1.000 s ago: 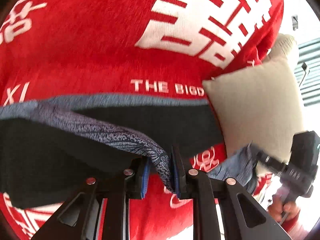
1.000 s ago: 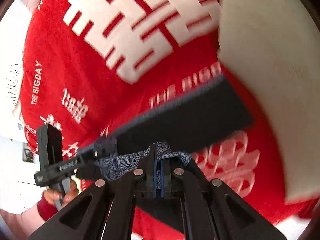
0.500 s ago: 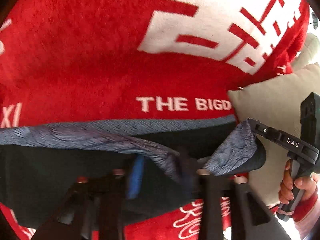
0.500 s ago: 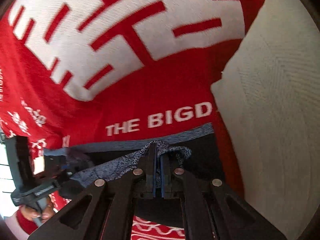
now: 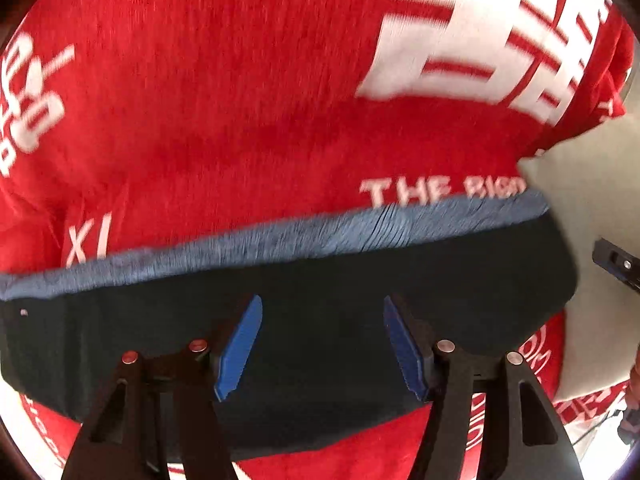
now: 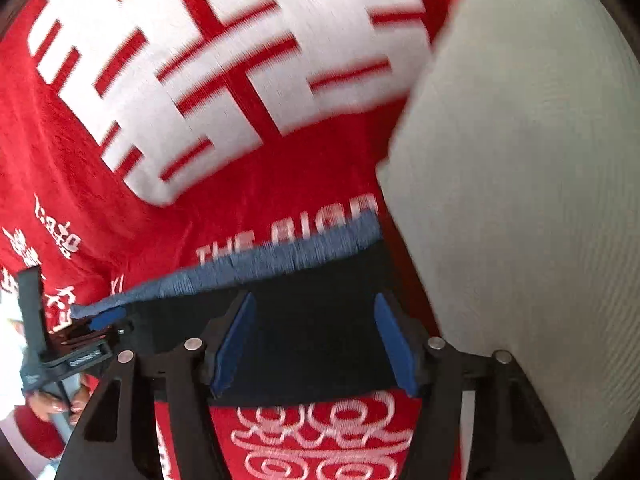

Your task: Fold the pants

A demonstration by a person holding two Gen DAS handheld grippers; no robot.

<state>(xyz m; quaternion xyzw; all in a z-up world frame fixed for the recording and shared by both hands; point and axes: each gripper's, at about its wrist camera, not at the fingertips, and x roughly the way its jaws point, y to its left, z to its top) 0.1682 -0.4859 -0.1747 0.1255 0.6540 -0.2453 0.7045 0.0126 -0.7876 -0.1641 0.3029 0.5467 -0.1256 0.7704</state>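
Observation:
The pants (image 5: 320, 280) lie folded as a dark navy band with a grey-blue waistband (image 5: 280, 240) along the far edge, on a red blanket. My left gripper (image 5: 322, 344) hangs just above them, open and empty, blue pads spread wide. In the right wrist view the pants (image 6: 312, 292) show again under my right gripper (image 6: 316, 340), also open and empty. The left gripper (image 6: 100, 320) shows at the pants' left end in that view; part of the right gripper (image 5: 616, 264) shows at the right edge of the left wrist view.
A red blanket (image 5: 240, 100) with large white characters and "THE BIGD" lettering covers the surface. A beige cushion (image 6: 520, 200) lies right against the pants' right end; it also shows in the left wrist view (image 5: 592, 200).
Both grippers have let go of the patterned waistband edge and opened wide. The pants' top layer has dropped flat onto the rest, so the fold lies closed.

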